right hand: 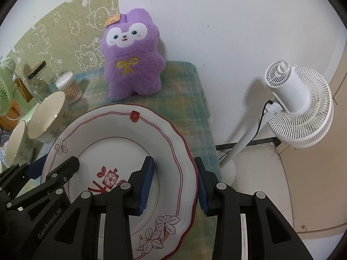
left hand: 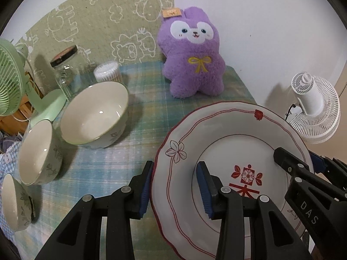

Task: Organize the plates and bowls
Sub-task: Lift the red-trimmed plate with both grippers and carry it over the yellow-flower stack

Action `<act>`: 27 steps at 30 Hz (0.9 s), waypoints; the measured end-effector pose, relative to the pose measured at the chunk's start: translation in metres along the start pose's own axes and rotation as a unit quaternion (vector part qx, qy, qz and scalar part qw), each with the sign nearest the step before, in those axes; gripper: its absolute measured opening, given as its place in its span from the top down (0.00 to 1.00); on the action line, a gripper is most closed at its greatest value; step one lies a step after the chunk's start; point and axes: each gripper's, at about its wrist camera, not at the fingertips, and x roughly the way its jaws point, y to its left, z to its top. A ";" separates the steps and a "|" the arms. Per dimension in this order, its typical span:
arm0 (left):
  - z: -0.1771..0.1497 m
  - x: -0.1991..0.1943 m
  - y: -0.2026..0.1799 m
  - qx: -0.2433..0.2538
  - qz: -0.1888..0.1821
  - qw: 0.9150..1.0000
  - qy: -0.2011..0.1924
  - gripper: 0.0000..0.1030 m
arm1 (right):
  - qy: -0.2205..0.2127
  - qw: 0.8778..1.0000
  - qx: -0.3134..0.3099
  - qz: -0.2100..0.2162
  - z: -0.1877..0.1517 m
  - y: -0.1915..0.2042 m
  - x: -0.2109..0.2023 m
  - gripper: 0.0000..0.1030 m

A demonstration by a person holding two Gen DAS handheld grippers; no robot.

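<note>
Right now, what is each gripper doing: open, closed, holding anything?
Left gripper: open, fingers astride the left rim of the plate, not clamped.
Right gripper: open, fingers astride the plate's right rim, not clamped.

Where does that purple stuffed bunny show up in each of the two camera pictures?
Left wrist view: the purple bunny sits upper middle, against the wall.
Right wrist view: the bunny sits upper left of middle.
Shared landmark: the red-trimmed plate lies in front of it in both.

Both wrist views look down closely, sharing the plate [left hand: 227,130].
</note>
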 end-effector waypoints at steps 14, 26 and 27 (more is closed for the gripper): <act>-0.013 -0.059 0.016 0.005 -0.009 1.000 -0.027 0.62 | -0.019 1.000 0.016 -0.006 -0.017 0.018 -0.059 0.61; -0.034 -0.109 0.033 0.009 -0.013 0.999 -0.050 0.62 | -0.035 0.999 0.025 -0.013 -0.043 0.034 -0.110 0.61; -0.036 -0.111 0.033 0.010 -0.013 0.999 -0.051 0.62 | -0.036 0.999 0.026 -0.014 -0.046 0.034 -0.114 0.61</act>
